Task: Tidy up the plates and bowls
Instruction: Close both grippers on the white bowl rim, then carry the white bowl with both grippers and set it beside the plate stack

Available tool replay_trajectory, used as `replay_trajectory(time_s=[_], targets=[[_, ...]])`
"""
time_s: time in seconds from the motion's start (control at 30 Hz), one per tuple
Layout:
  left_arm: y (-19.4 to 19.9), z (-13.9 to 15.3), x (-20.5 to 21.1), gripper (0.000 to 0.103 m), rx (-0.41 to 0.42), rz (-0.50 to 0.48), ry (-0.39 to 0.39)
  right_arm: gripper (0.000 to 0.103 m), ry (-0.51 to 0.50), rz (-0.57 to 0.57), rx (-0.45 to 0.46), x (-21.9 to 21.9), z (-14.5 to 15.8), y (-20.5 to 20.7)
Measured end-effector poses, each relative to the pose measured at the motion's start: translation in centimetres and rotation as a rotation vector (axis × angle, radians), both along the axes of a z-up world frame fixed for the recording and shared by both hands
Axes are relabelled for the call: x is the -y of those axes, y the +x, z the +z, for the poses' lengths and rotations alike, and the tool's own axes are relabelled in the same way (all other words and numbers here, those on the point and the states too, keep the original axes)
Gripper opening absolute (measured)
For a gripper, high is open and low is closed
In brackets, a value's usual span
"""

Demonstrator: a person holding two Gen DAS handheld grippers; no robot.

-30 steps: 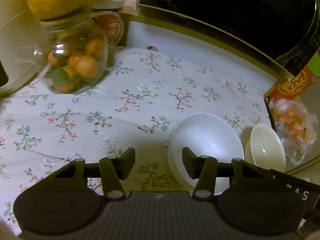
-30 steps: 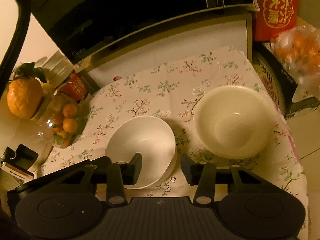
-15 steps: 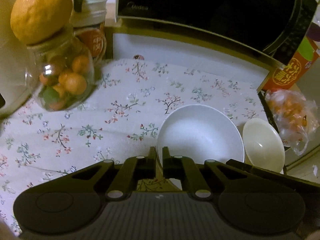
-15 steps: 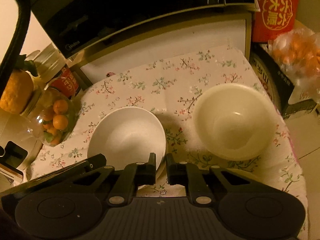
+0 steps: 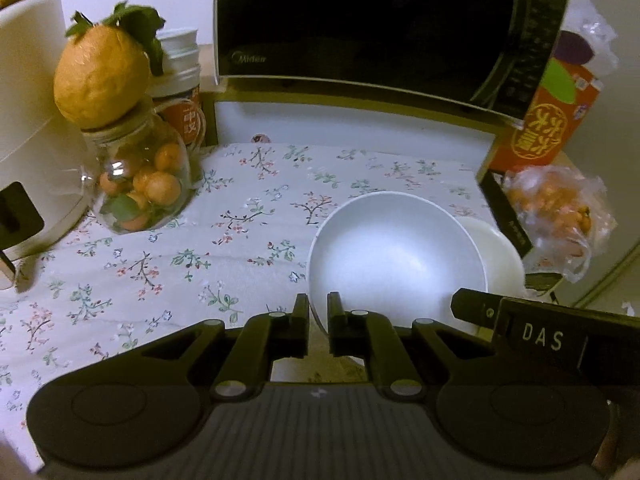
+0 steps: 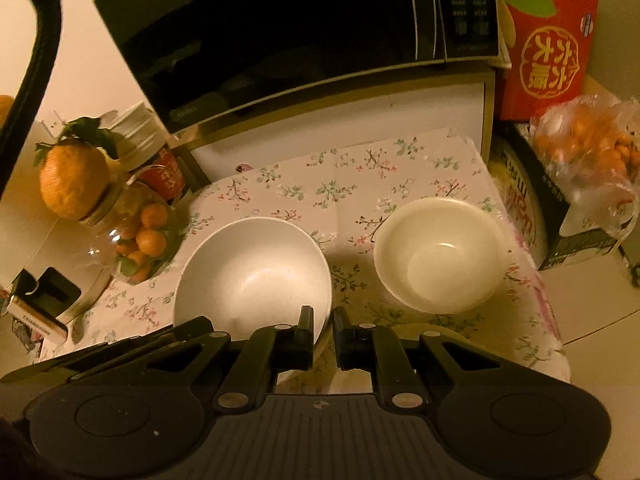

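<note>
A white bowl (image 5: 396,256) (image 6: 252,276) hangs a little above the floral cloth (image 5: 248,208), held from two sides. My left gripper (image 5: 318,312) is shut on its near-left rim. My right gripper (image 6: 323,322) is shut on its near-right rim, and its black body shows at the right of the left wrist view. A smaller cream bowl (image 6: 440,256) stands on the cloth to the right. In the left wrist view this cream bowl (image 5: 504,260) is partly hidden behind the white one.
A black microwave (image 5: 372,20) stands at the back on a shelf. At the left are a glass jar of small oranges (image 5: 140,188) with a big citrus (image 5: 100,80) on top, and a white appliance (image 5: 28,120). A red carton (image 6: 548,40) and a bag of oranges (image 6: 588,152) crowd the right edge.
Both grippers closed from open onto the white bowl's rim, then rose with it. The bowl now overlaps the cream bowl in the left wrist view.
</note>
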State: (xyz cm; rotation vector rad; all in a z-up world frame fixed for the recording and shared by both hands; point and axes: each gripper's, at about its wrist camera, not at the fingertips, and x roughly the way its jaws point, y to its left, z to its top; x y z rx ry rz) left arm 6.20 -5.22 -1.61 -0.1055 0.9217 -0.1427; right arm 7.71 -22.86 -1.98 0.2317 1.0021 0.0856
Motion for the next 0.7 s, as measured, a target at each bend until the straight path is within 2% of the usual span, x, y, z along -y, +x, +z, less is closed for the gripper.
replay_trajectory(time_s=[0.27, 0.47, 0.7], targets=[[-3.2, 1.4, -0.7, 0.008, 0.015, -0.015, -0.031, 0.010, 0.010, 0.026, 0.036, 0.4, 1.9, -3.7], [-5.7, 1.2, -1.4, 0.009, -0.033, -0.027, -0.073, 0.010, 0.021, 0.042, 0.030, 0.6, 2.3, -6.0], [-8.8, 0.7, -2.2, 0.009, -0.073, -0.078, -0.073, 0.010, 0.028, 0.077, -0.014, 0.8, 2.1, -9.4]])
